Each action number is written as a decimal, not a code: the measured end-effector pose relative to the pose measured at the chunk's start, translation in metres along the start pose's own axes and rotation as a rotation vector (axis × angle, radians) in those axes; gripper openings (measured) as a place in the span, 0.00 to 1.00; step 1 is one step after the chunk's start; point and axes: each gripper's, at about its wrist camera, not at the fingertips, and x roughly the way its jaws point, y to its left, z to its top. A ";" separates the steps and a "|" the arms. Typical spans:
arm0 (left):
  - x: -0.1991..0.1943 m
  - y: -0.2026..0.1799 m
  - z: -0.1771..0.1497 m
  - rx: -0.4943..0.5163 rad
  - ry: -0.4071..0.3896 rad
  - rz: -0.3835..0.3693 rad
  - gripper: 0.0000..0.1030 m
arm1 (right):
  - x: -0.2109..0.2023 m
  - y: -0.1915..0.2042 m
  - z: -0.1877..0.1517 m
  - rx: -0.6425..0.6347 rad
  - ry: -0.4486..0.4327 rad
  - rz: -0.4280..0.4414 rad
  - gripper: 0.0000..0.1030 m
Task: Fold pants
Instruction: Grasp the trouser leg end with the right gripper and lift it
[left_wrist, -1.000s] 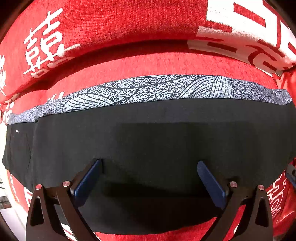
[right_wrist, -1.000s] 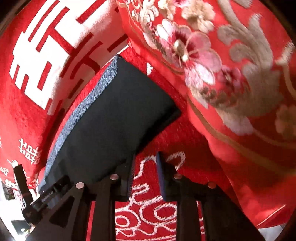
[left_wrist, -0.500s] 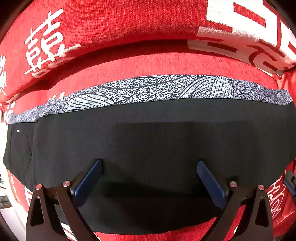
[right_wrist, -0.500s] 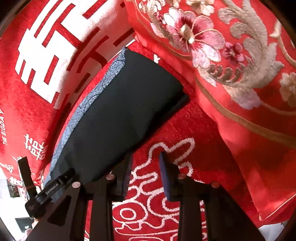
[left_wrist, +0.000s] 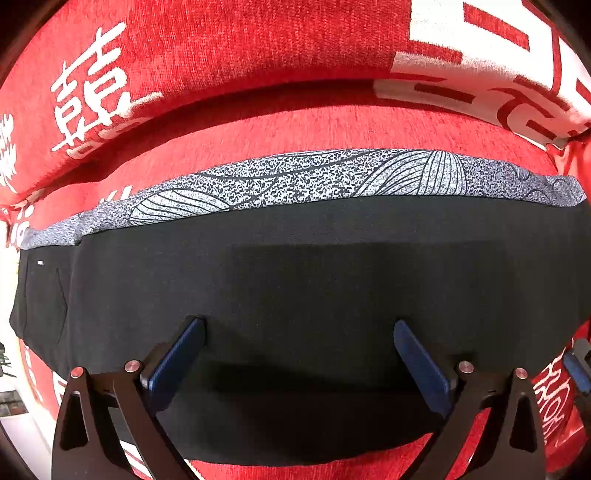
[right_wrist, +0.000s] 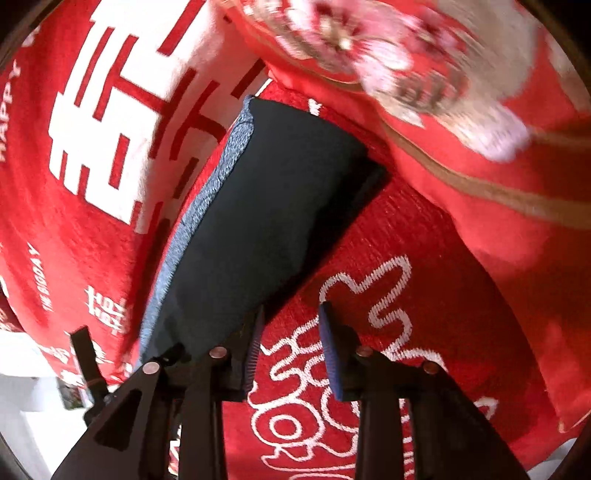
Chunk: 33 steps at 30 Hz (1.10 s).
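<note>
The black pants (left_wrist: 295, 288) lie folded in a long flat strip on the red sofa seat, with a grey patterned band (left_wrist: 314, 173) along the far edge. My left gripper (left_wrist: 295, 325) is wide open just above the pants' near half, holding nothing. In the right wrist view the pants (right_wrist: 266, 206) run away to the upper left. My right gripper (right_wrist: 290, 325) is slightly open and empty, over the red seat just right of the pants' near edge.
The red sofa back (left_wrist: 240, 48) with white characters rises behind the pants. A red embroidered floral cushion (right_wrist: 461, 110) lies close to the pants' far end. The red seat cover (right_wrist: 369, 332) has a white pattern. The left gripper's body (right_wrist: 88, 354) shows at lower left.
The right gripper has pulled back and turned, so the pants look smaller and farther, and its jaws have spread slightly. The left gripper has stayed still.
</note>
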 end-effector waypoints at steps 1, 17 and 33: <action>0.000 -0.001 0.000 0.001 -0.001 0.002 1.00 | 0.000 -0.003 -0.001 0.017 -0.009 0.028 0.41; -0.031 -0.004 0.004 0.046 -0.037 -0.076 0.57 | 0.018 0.018 0.026 0.074 -0.157 0.164 0.14; -0.016 -0.024 0.006 0.129 -0.118 -0.315 0.58 | -0.014 0.099 0.018 -0.250 -0.172 0.106 0.13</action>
